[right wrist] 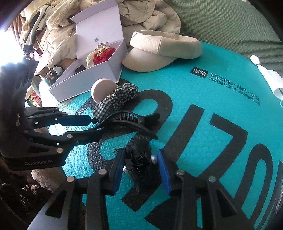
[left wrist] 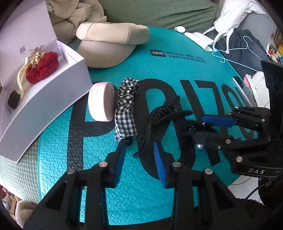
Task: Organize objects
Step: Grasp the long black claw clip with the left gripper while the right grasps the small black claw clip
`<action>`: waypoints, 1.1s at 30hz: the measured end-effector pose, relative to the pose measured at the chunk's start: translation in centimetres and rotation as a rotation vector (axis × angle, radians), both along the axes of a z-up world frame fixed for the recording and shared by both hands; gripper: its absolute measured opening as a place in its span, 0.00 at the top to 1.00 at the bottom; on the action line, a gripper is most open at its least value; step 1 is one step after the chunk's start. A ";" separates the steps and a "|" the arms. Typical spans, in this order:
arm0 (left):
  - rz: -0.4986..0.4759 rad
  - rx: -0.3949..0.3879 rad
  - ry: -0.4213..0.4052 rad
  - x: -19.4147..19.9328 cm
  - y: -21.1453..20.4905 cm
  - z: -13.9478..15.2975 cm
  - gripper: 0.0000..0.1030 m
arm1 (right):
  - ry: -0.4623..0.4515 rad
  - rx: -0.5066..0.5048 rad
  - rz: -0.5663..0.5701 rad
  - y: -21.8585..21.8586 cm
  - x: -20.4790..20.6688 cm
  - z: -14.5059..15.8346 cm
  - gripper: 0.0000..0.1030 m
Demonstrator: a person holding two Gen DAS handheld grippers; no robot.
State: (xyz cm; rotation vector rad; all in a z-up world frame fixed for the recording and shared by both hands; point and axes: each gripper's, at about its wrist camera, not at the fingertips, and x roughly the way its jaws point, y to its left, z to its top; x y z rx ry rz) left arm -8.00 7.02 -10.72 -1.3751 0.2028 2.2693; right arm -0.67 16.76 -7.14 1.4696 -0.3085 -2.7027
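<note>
A long black claw hair clip (left wrist: 159,120) lies on the teal mat (left wrist: 123,194) beside a black-and-white checked scrunchie (left wrist: 126,108) and a pink round case (left wrist: 101,101). My left gripper (left wrist: 139,150) is open, its fingers either side of the claw clip's near end; it also shows in the right wrist view (right wrist: 92,126). My right gripper (right wrist: 140,159) is open around a small black hair clip with pearls (right wrist: 138,161), which rests on the mat; the right gripper also shows in the left wrist view (left wrist: 199,127). A white open box (left wrist: 44,92) at the left holds a red fluffy scrunchie (left wrist: 42,67), a yellow clip and a dark band.
A beige cap (left wrist: 113,40) lies at the mat's far side next to the box. Beige jackets (right wrist: 145,16) are piled behind. A white garment, a light-blue hanger (left wrist: 235,53) and dark clothes lie at the far right.
</note>
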 end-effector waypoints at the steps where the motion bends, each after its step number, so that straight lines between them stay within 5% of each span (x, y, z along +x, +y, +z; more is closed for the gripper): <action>1: -0.007 -0.009 0.000 0.0 0.2 -0.2 0.84 | 0.000 0.002 -0.001 0.1 0.0 0.0 0.64; 6: -0.029 0.032 -0.024 0.5 0.3 -0.4 0.91 | 0.001 0.010 -0.006 -0.1 0.0 0.0 0.64; 29: 0.043 0.065 -0.049 4.0 -6.1 0.3 0.91 | 0.023 0.002 0.047 -2.3 -0.1 0.1 0.63; 33: 0.031 0.080 -0.031 3.7 -5.8 0.6 0.76 | 0.012 0.003 0.061 -2.4 -0.1 -0.1 0.63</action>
